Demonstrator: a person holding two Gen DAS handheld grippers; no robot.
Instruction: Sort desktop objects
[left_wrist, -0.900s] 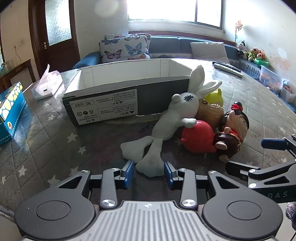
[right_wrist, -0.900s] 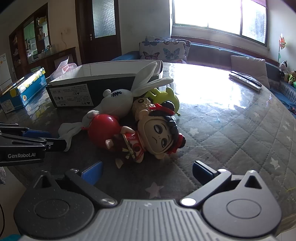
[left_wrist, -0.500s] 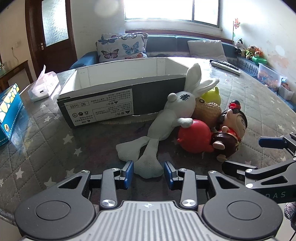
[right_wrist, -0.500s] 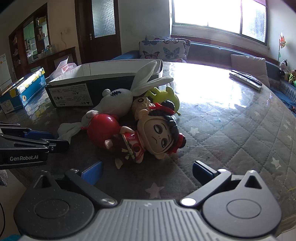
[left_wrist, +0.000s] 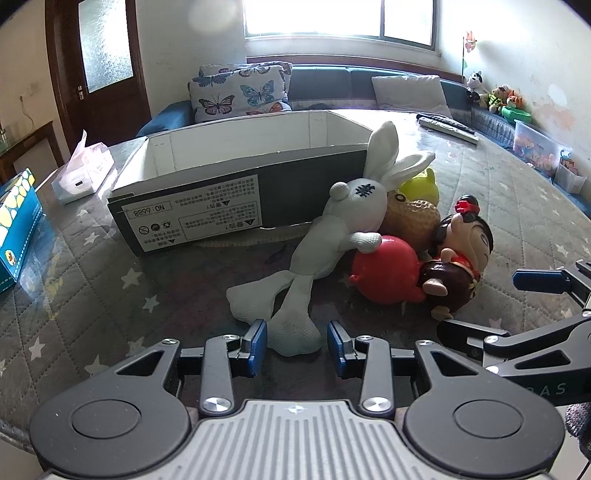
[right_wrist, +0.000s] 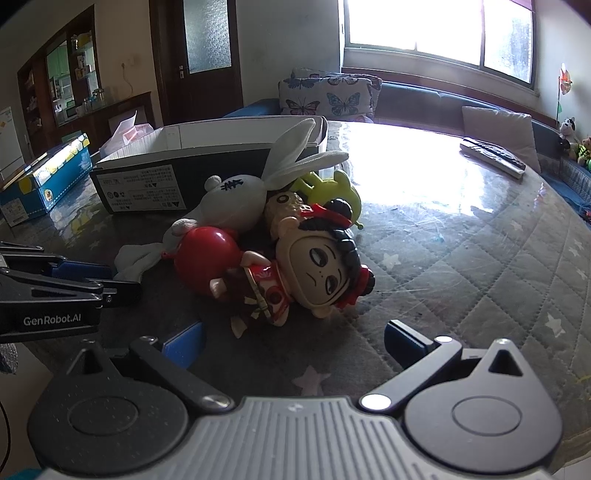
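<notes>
Toys lie in a heap on the worktop (left_wrist: 92, 280), and I am at the first step: picking one up. My left gripper (left_wrist: 296, 343) has its fingers apart, with a soft foot of the white bunny (left_wrist: 332, 236) right between them but not squeezed yet. I think the next move is to close on that foot and lift it toward the cardboard box (left_wrist: 236, 173) that sits open beyond the fingers. My right gripper (right_wrist: 295, 341) has its fingers spread wide with nothing in them; the big-headed doll (right_wrist: 317, 273) lies just ahead. The bunny is floppy cloth. The doll and the round red toy (right_wrist: 207, 258) look hard and shiny, so they may slip.
</notes>
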